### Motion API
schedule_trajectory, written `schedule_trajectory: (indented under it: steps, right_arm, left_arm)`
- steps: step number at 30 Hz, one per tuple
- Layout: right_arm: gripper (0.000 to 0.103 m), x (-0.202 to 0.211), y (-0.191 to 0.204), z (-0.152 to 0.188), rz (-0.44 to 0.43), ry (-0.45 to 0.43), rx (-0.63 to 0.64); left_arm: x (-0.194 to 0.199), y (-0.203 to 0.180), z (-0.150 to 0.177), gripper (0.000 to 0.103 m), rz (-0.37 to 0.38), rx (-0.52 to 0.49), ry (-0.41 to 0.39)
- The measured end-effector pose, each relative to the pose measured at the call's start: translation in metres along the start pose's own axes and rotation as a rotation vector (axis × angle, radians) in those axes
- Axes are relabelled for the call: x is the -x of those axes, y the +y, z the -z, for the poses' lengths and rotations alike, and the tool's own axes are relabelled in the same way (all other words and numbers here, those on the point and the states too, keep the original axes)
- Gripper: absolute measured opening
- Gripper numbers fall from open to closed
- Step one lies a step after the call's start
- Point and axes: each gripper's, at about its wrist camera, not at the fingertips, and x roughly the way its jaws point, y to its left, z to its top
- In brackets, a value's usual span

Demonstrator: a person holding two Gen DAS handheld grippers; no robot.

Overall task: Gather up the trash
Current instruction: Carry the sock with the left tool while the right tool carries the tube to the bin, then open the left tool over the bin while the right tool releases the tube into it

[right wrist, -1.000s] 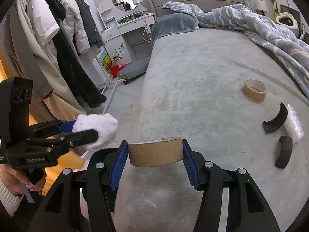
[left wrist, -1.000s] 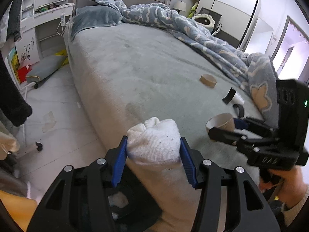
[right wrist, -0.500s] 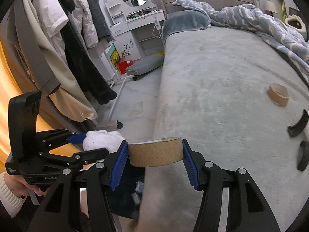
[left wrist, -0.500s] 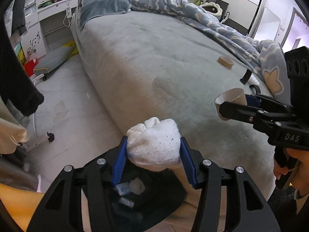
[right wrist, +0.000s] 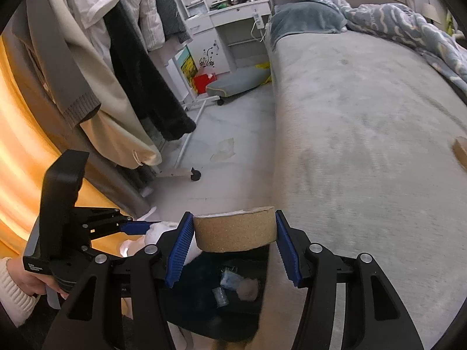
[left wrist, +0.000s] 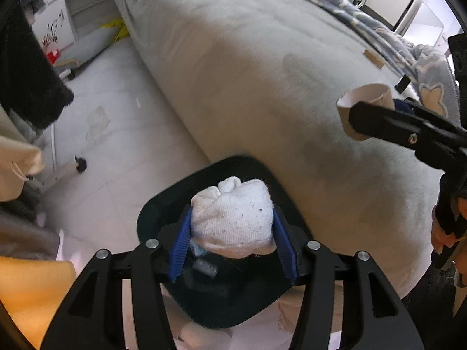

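White balled cloth (left wrist: 233, 218) and cardboard ring (right wrist: 235, 230) held above black bin (left wrist: 221, 300)

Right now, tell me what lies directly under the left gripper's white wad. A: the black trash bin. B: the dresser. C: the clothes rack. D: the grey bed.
A: in the left wrist view the white wad in the left gripper hangs over the black trash bin.
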Motion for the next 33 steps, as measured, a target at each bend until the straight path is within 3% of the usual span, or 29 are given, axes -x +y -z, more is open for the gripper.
schedule_trajectory:
  steps: [3,8,13,33]
  right_arm:
    - [0.056,-0.010,0.007,-0.001,-0.002,0.020,0.006]
    - [0.056,-0.030,0.017,-0.001,0.004,0.064,0.010]
    - [0.056,-0.052,0.028,0.002,0.012,0.121,0.021]
    - [0.056,-0.119,0.049,0.032,0.040,0.319,0.079]
  left_arm:
    - [-0.006,0.011,0.005,0.059,-0.001,0.018,0.037]
    - [-0.013,0.026,0.015,0.074,-0.008,0.028,0.090]
    - [-0.012,0.040,0.021,0.076,-0.011,0.044,0.099]
    - [0.036,0.080,0.015,0.076,-0.011,0.151,-0.071]
